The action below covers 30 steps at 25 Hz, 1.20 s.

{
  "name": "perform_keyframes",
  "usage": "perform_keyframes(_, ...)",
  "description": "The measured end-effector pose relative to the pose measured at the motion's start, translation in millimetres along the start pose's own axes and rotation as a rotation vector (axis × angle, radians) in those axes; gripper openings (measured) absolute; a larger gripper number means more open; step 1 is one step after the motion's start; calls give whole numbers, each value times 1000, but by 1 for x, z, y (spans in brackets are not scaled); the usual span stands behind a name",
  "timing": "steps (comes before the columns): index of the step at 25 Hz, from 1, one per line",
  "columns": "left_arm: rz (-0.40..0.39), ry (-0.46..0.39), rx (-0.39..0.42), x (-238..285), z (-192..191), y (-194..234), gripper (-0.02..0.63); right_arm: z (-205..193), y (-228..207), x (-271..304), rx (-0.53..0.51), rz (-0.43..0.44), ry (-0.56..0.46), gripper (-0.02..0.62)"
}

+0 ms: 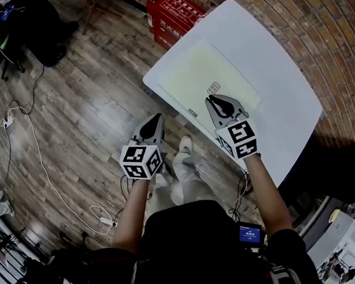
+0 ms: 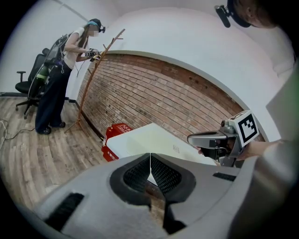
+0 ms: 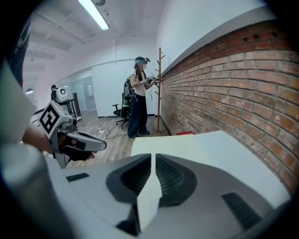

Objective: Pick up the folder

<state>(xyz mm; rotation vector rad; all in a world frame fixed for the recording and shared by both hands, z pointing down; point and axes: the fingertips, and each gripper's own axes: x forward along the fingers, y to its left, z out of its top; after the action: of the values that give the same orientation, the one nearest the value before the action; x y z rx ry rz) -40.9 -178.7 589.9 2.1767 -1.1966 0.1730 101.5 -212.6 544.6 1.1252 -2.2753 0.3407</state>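
We judged this to be the approach, with the grasp itself not yet begun. The folder (image 1: 204, 75), pale and thin, lay flat on the white table (image 1: 284, 93), untouched as far as we could see. The right gripper (image 1: 211, 98) hung with its tip over the folder's near edge, close to a small label there, and we could not tell whether it touched the sheet. The left gripper (image 1: 158, 117) hung over the wooden floor, just off the table's near left edge. Both pairs of jaws stood pressed together with nothing between them. In our judgement the next move called for parting at least one pair of jaws and working one jaw under the folder's near edge, since a thing this flat offered no raised side to pinch
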Motion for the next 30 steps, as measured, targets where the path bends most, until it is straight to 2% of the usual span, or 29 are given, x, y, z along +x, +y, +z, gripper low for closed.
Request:
perform_keyframes(11, -50, 39, -59, 13, -30, -9, 20, -27, -25, 14, -6, -11, 104, 39)
perform_keyframes(14, -80, 46, -55, 13, -34, -14, 20, -31, -24, 20, 5, 21, 136, 119)
perform_keyframes(22, -126, 68, -74, 18, -45, -28, 20, -40, -38, 34, -35, 60, 221, 228)
perform_keyframes(30, -128, 98, -83, 15, -57, -28, 20, -51, -46, 44, -63, 77, 292, 278)
